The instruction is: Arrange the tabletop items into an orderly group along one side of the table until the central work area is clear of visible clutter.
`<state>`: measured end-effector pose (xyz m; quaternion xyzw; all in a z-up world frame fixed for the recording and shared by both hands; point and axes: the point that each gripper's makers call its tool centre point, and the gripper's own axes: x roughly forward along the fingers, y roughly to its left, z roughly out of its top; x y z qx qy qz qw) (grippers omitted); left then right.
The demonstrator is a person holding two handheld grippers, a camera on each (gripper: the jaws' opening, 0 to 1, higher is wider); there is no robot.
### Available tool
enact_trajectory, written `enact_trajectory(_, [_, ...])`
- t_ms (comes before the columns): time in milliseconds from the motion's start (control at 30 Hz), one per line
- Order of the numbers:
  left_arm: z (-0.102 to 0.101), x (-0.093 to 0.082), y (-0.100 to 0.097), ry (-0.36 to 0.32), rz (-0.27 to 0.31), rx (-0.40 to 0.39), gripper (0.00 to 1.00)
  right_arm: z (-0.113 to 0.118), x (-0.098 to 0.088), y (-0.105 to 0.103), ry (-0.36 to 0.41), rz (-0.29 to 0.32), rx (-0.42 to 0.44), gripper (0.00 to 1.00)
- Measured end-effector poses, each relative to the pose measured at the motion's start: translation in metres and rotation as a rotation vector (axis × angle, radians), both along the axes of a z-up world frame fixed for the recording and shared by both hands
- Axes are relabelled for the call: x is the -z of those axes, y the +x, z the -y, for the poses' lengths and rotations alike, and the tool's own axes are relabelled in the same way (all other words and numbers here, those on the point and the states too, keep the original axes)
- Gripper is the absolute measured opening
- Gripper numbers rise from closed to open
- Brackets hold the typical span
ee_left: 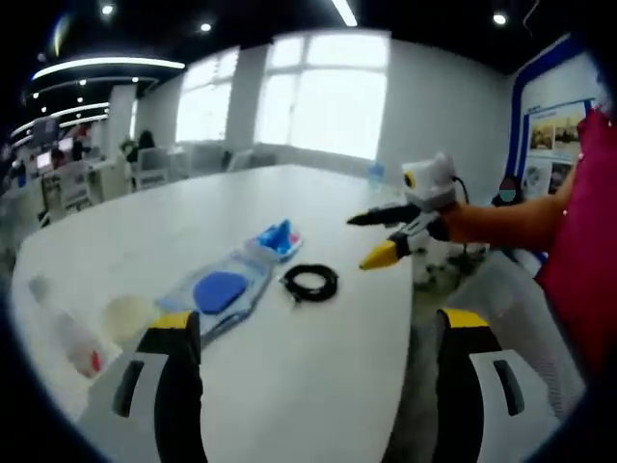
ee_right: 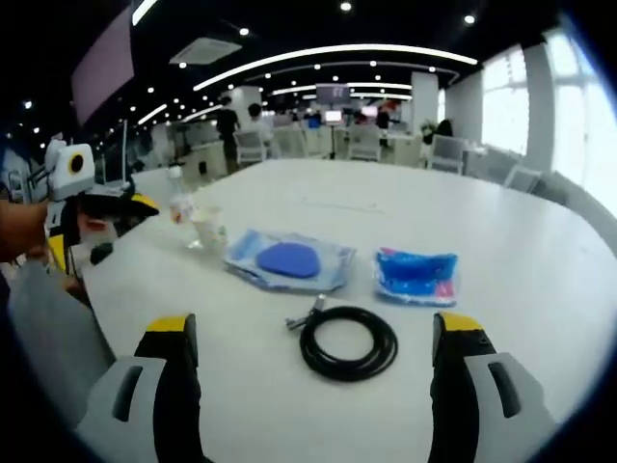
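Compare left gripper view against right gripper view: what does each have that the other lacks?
Left gripper view: bright windows, wall poster, red sleeve, right gripper with jaws apart.
Right gripper view: distant office desks and chairs, left gripper.
Both: white table, black coiled cable, clear bag holding a blue oval pad, blue packet, clear plastic bottle, pale cup.

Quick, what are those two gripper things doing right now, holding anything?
Left gripper: open, holding nothing.
Right gripper: open, holding nothing, above the black cable coil.
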<state>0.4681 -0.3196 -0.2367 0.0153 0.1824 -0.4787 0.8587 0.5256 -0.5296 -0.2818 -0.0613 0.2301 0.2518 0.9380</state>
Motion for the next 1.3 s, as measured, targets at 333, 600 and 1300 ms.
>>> enact_trajectory(333, [-0.06,-0.015,-0.044,-0.018,0.006,-0.073,0.98,-0.001,-0.012,-0.026,-0.044,0.047,-0.002,1.0])
enact_trajectory(600, [-0.087,-0.013,-0.06,-0.034,0.009,-0.154,0.98,-0.001,-0.019,-0.037,-0.033,0.081,0.0,1.0])
enact_trajectory(1300, [-0.126,0.011,-0.053,-0.004,0.018,-0.441,0.98,0.035,-0.022,-0.045,-0.077,0.122,0.124,1.0])
